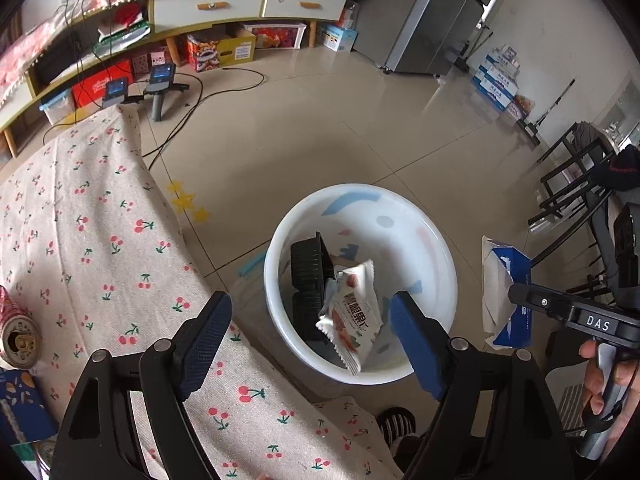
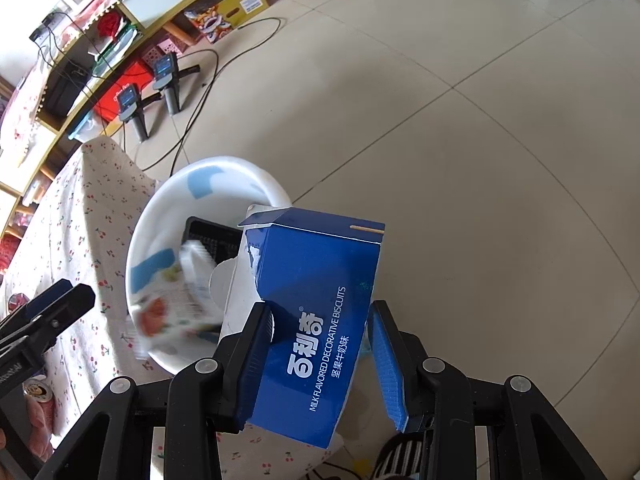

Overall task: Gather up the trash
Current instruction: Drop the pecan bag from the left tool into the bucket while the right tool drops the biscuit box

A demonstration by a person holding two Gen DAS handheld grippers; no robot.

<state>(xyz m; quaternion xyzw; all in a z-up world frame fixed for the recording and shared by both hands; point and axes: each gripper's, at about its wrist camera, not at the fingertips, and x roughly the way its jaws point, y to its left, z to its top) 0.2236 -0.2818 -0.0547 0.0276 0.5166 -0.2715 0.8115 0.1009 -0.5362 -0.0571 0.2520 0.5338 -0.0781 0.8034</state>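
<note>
Fingers, left gripper [image 1: 310, 326]: two, dark blue ribbed pads on black plastic arms, standing wide apart with nothing between them, poised over my white basin [image 1: 436, 240].
Fingers, right gripper [image 2: 318, 354]: two, same make, clamped on one blue biscuit box [image 2: 316, 300]; glossy cardboard, rectangular, its top flap torn open, held just beside the basin's rim.
Basin: one, round, smooth white plastic with pale blue and pink patches, standing on the tiled floor [image 1: 320, 120] beside the table [image 1: 100, 260].
Contents: one white snack wrapper [image 1: 352, 312], crinkled film with serrated ends, blurred in the right wrist view; one black plastic tray [image 1: 310, 264], ribbed, leaning on the wall. A second dark tray below it I cannot make out for certain.
Table: cloth-covered, woven beige fabric printed with red cherries. One opened drinks can [image 1: 18, 340] lies at its left edge.
</note>
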